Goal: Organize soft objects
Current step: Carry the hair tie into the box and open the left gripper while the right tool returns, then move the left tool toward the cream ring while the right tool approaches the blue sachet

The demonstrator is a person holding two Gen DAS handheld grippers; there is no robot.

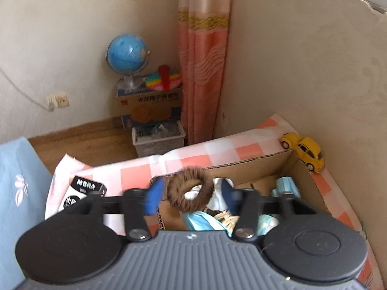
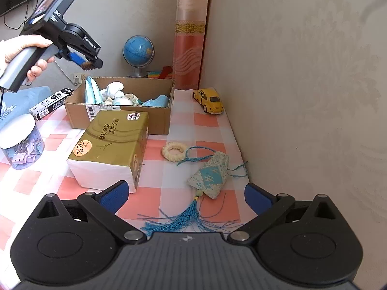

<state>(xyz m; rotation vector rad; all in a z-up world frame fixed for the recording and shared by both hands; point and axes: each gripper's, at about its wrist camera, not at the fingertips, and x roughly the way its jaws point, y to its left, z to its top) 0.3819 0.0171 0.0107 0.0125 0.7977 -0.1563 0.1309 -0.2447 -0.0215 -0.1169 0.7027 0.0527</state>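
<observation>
- Left gripper [image 1: 191, 197] is up over the cardboard box [image 1: 271, 160], jaws spread, with the brown fuzzy scrunchie [image 1: 189, 189] loose between the pads, apparently mid-drop.
- I'd keep it over the box opening so the scrunchie lands on the masks and socks inside.
- Right gripper [image 2: 186, 197] is wide open and empty, hovering near the blue tasselled sachet [image 2: 210, 174] and cream scrunchie [image 2: 173, 151] on the checked tablecloth [image 2: 205, 120].

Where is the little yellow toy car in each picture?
Left wrist view: the yellow toy car is at the right, tilted against the far corner of the cardboard box, by the wall.
Right wrist view: the car is above the middle, on the checked cloth right of the box.
Shared landmark: the blue globe.
</observation>
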